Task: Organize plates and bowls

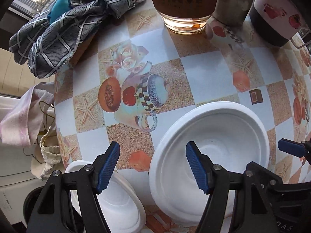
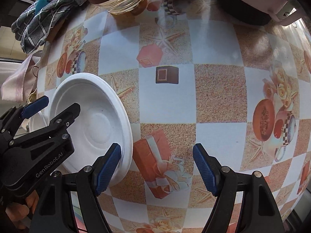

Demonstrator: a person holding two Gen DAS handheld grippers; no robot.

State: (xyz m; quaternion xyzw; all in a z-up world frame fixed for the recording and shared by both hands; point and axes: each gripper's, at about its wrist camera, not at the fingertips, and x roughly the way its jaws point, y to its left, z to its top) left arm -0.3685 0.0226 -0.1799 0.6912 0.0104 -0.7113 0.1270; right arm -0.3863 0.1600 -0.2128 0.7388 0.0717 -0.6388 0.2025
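The white plate (image 1: 210,147) lies on the tabletop (image 1: 204,73), a smaller white bowl (image 1: 120,200) near-left of it. Both look light, thin, stiff and likely foam or pulp; the rim suits pinching. Left gripper (image 1: 155,167) and right gripper (image 2: 157,169) gape, empty. "GenRobot.AI" marks the left gripper.

Left tongs (image 1: 152,167) and right tongs (image 2: 156,168), both wide apart, empty.
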